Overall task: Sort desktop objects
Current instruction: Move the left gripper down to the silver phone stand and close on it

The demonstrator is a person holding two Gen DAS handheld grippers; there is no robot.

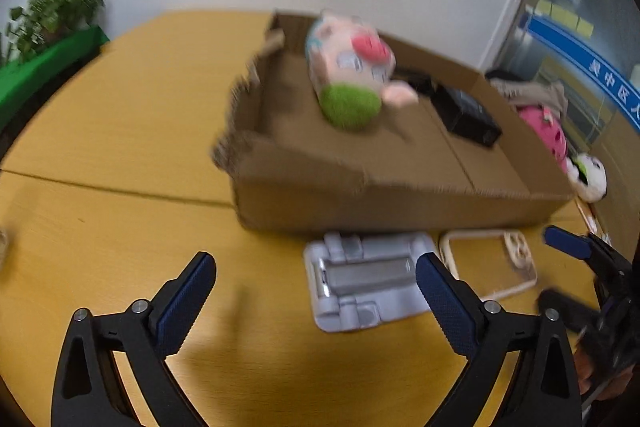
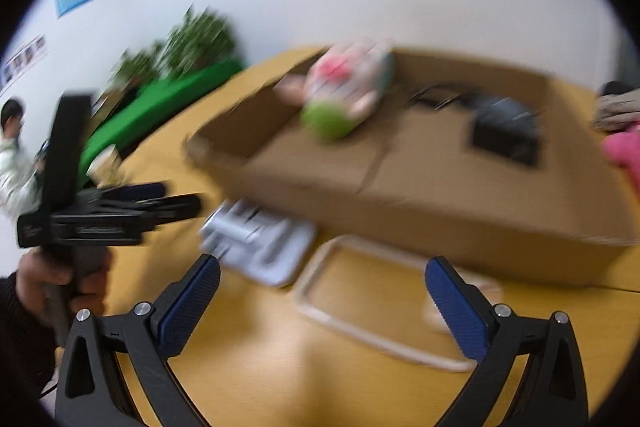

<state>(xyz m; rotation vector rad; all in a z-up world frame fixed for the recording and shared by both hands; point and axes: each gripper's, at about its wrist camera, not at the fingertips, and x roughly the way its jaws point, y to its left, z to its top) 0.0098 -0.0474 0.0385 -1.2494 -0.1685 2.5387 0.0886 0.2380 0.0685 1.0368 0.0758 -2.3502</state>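
Here the left gripper [image 1: 316,287] hangs spread wide and empty above the yellow table [image 1: 120,131], its blue pads [image 1: 188,303] well apart and nothing between them. The right gripper [image 2: 322,291] is likewise splayed and empty, low over the table.

Just beyond both lies a grey folding stand [image 1: 368,283], flat on the wood, and right of it a cream phone case [image 1: 492,263]; the right gripper looks almost straight down onto that case [image 2: 380,303], so it seems the likelier next pick.

Farther off sits the open cardboard box [image 1: 400,195], the likely collecting place: a pink-and-green plush toy [image 1: 352,75] lies inside at its far left, a black boxy item [image 1: 468,115] to its right. Other soft things [image 1: 548,131] wait outside the box's right wall. Both views are blurred.
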